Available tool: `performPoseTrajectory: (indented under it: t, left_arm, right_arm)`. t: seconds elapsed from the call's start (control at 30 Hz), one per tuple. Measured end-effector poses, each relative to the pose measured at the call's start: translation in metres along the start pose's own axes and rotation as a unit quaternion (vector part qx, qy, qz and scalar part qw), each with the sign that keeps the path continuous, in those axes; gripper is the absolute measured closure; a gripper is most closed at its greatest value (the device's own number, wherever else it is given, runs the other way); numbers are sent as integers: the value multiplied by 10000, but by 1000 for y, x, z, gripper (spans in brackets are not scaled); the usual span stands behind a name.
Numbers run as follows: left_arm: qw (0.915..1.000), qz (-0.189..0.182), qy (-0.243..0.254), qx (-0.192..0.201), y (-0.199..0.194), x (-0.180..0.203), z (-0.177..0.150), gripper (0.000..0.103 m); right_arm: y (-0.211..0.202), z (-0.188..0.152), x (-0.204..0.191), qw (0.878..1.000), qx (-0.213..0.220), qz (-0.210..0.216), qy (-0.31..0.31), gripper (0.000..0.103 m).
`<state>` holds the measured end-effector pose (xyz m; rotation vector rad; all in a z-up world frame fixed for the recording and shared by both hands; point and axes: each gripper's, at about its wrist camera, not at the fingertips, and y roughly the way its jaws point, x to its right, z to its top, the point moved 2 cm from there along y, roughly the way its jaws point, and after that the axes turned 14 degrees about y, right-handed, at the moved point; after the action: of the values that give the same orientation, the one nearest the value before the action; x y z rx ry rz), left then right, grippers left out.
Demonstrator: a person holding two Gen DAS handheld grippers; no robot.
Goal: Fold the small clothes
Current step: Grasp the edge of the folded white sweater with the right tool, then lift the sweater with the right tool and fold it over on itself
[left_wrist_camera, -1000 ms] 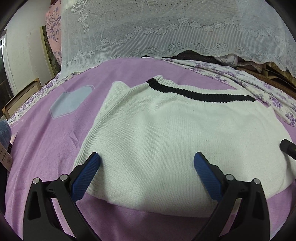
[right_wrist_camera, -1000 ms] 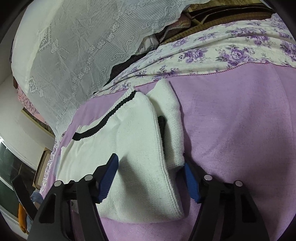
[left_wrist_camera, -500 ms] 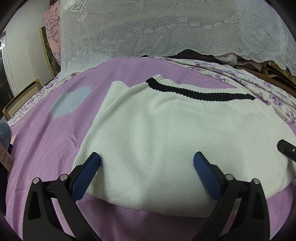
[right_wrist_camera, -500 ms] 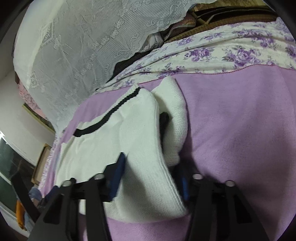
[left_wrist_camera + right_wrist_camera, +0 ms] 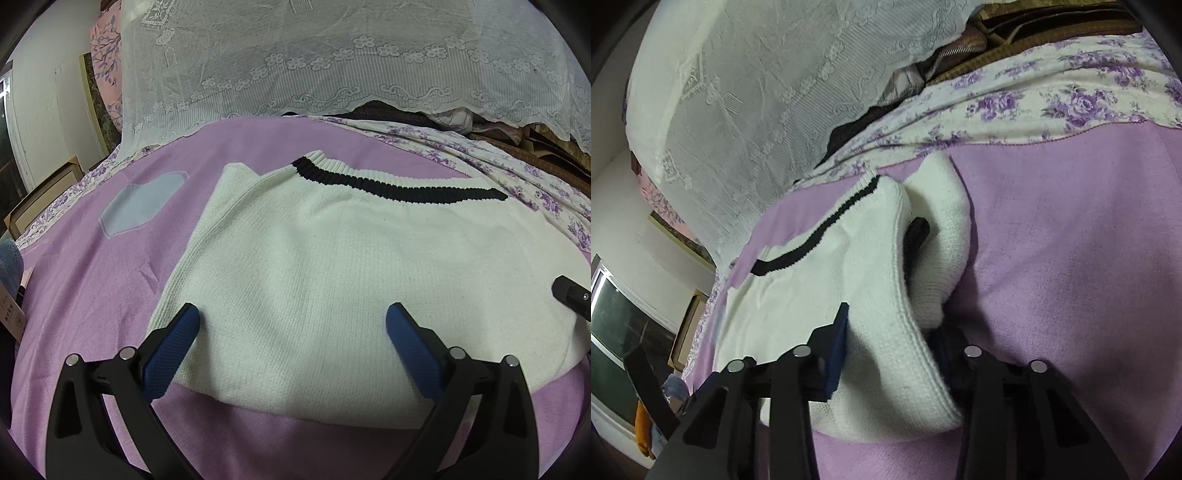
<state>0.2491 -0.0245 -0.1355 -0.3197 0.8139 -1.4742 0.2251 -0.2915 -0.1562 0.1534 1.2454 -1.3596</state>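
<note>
A white knit sweater [image 5: 332, 280] with a black neck stripe lies partly folded on the purple bedspread [image 5: 85, 291]. My left gripper [image 5: 291, 325] is open and empty, its blue pads resting over the sweater's near edge. In the right wrist view my right gripper [image 5: 890, 332] is shut on the sweater's right edge [image 5: 886, 302], the fabric bunched between the blue pads. A folded sleeve [image 5: 945, 236] with a black cuff lies beside it. The right gripper's tip shows at the right edge of the left wrist view [image 5: 572, 297].
A white lace cover [image 5: 332, 59] drapes over a pile at the back. A floral sheet [image 5: 1052, 103] borders the bedspread. A grey-blue patch [image 5: 142, 206] lies on the bedspread left of the sweater. A wall and a window stand at the left [image 5: 624, 325].
My right gripper moved forward onto the sweater's right edge and closed on it. The left gripper has stayed in place and open.
</note>
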Motion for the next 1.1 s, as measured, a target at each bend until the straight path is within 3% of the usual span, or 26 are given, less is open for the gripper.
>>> performPoseTrajectory:
  t: [0.1, 0.2, 0.33, 0.43, 0.53, 0.67, 0.73, 0.8, 1.1]
  left_arm:
    - [9999, 77, 30, 142, -11, -4, 1, 5]
    - [9980, 226, 415, 422, -28, -6, 7, 5]
    - [9835, 919, 1288, 874, -46, -14, 14, 5]
    - [9758, 1185, 1591, 922, -45, -36, 12, 5]
    - [9793, 1253, 1395, 761, -33, -66, 7, 4]
    - [9955, 773, 483, 253, -8, -117, -2, 4]
    - [9986, 510, 46, 146, -4, -134, -4, 5]
    - [9986, 384, -235, 277, -9, -146, -5, 4]
    - [9940, 759, 373, 688, -32, -127, 1, 4]
  right_arm:
    - [-7, 0, -6, 9999, 74, 10, -92, 67]
    - [-12, 1, -17, 9998, 109, 11, -176, 67]
    - [-16, 6, -34, 9997, 150, 4, -204, 68]
    - [-16, 7, -46, 9996, 180, -47, -218, 68]
    - [-15, 5, -57, 9993, 233, -138, -244, 68]
    - [-14, 4, -70, 9986, 317, -226, -355, 69]
    - [-14, 3, -75, 9983, 359, -260, -386, 69]
    - [-13, 2, -83, 9979, 395, -292, -414, 69]
    - [-4, -11, -123, 9948, 460, -442, -798, 71]
